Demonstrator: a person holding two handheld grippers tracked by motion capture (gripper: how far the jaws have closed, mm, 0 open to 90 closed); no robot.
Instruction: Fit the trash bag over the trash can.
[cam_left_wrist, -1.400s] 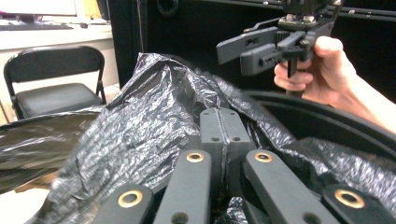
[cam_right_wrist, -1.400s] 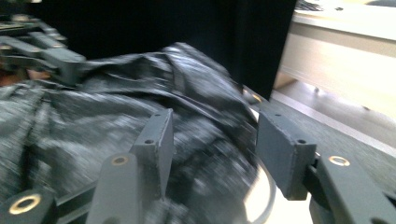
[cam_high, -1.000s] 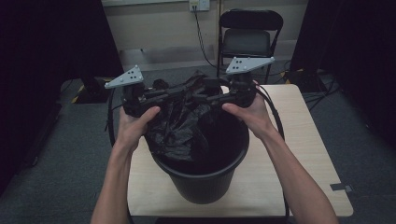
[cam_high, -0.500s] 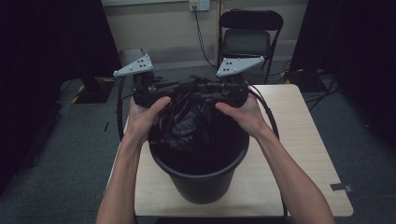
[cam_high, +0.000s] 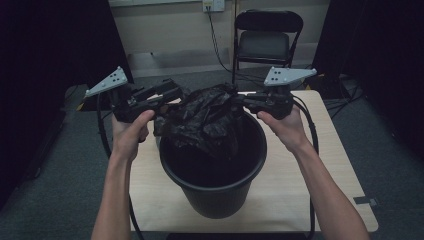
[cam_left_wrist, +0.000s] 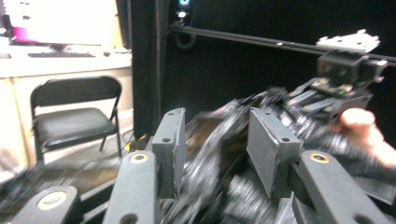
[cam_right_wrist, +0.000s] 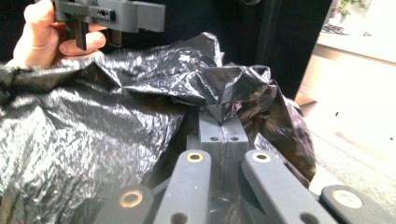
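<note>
Bag (cam_high: 205, 117) first: it's a crumpled black bin liner hanging over the mouth of the black bucket (cam_high: 215, 192), bunched up at the far side of the rim with most of the film still above it, not down inside. Looks to me like the step is spreading it open to line the bucket, though that's my guess. The right gripper (cam_right_wrist: 223, 128) has its jaws pressed together on a fold of the plastic, just off the bucket's far right rim, so that side is anchored. The left gripper (cam_left_wrist: 215, 140) sits off the bucket's far left rim with jaws clearly apart; blurry plastic sits between and behind them, but they aren't clamped on anything I can make out. To do this well I'd close the left on the bag's edge, not a random wad, then pull both hands apart level and lower the hem over the rim. Thin film, so go easy or it tears or slips. The bucket stands mid-table (cam_high: 320, 200), a folding chair (cam_high: 267, 37) beyond.
</note>
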